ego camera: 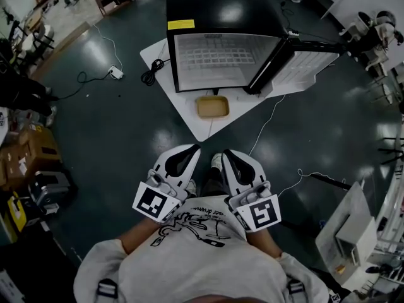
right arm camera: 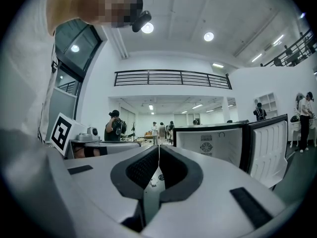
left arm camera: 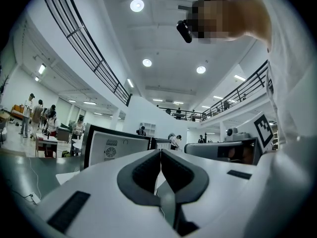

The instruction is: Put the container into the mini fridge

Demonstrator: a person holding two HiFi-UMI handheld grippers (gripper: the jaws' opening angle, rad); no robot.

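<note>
On the white board (ego camera: 184,108) before the open mini fridge (ego camera: 224,62), the tan container (ego camera: 213,106) lies untouched. Left gripper (ego camera: 193,149) and right gripper (ego camera: 227,152) hang well short, jaws pressed together on nothing. Unless they part first, closed tips would likely shove the shallow container away.

One mini fridge (ego camera: 221,43) at 12 o'clock, with one door (ego camera: 303,62) at 1 o'clock. One tan container (ego camera: 212,107), 12 o'clock. One white mat (ego camera: 189,118) on the floor. One black cable coil (ego camera: 150,74), 11 o'clock. Two grippers: left gripper (ego camera: 191,151) at 7 o'clock, right gripper (ego camera: 228,154) at 5 o'clock.
</note>
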